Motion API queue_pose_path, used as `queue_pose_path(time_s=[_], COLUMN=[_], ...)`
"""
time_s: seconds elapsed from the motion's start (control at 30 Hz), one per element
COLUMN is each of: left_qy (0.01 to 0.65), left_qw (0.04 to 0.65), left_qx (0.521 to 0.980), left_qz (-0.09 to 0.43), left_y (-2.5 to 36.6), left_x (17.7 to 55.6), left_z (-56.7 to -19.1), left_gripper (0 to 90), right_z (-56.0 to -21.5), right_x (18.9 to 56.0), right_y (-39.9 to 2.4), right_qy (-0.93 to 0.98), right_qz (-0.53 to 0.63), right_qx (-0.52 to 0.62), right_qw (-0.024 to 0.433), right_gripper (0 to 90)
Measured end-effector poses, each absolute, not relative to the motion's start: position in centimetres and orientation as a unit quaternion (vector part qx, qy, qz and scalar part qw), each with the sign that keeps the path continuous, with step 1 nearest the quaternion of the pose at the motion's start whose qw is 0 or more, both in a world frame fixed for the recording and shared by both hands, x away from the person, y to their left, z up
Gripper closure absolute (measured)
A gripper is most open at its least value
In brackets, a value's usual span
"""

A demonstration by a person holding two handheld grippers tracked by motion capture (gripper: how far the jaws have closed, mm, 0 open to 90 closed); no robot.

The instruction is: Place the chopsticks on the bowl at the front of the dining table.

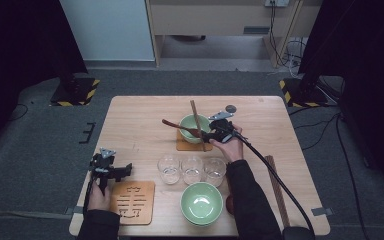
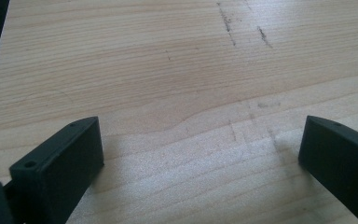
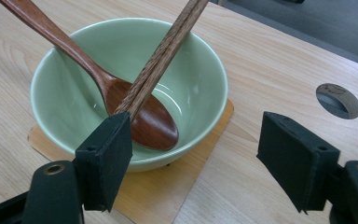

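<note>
- Left gripper (image 1: 125,168) parked at the near left of the pale wooden table (image 1: 135,115), jaws spread wide over bare wood, nothing between them; well apart from the work.
- Square wooden coaster with a cut-out pattern (image 1: 132,201) just right of that hand, at the near edge.
- Three clear drinking glasses (image 1: 192,170) in a row mid-table, with an empty pale green ceramic bowl (image 1: 201,202) near of them.
- Farther back, a second pale green ceramic bowl (image 3: 130,88) on a thin square wooden mat (image 3: 168,186); inside it a dark brown wooden spoon (image 3: 135,114), handle rising far-left, and a pair of brown wooden chopsticks (image 3: 163,53) leaning across the spoon, long axis running near to far over the far rim.
- Right gripper (image 3: 196,154) just right of this bowl, clearly the nearer hand; jaws standing apart, gripping nothing.
- In the right gripper view, one jaw sits in front of the chopsticks' lower end at the bowl's near rim; actual contact cannot be told. Other jaw over bare table.
- Chopsticks to the gripper's left; judged next: shifting left to straddle them before closing.
- Another brown chopstick pair (image 1: 277,187) lying near-right on the table.
</note>
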State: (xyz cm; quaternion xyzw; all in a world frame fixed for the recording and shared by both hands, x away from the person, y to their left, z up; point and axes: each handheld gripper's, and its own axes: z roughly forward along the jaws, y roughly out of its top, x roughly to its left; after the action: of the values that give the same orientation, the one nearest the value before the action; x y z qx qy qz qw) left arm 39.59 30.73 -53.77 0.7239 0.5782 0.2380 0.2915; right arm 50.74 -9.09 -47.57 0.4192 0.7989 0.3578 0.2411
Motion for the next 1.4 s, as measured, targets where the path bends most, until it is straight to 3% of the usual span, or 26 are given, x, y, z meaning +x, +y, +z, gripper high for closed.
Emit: queue_pose_path(time_s=[1.4], left_qy=[0.578], left_qw=[0.292], left_qx=[0.724], left_qz=[0.238], left_y=[30.73], left_x=[39.59], left_z=[-53.77], left_gripper=[0.0], right_z=[-47.79], right_x=[49.98], right_y=[-8.04], right_qy=[0.8], right_qz=[0.38], right_qx=[0.401], right_qw=[0.235], right_gripper=[25.2])
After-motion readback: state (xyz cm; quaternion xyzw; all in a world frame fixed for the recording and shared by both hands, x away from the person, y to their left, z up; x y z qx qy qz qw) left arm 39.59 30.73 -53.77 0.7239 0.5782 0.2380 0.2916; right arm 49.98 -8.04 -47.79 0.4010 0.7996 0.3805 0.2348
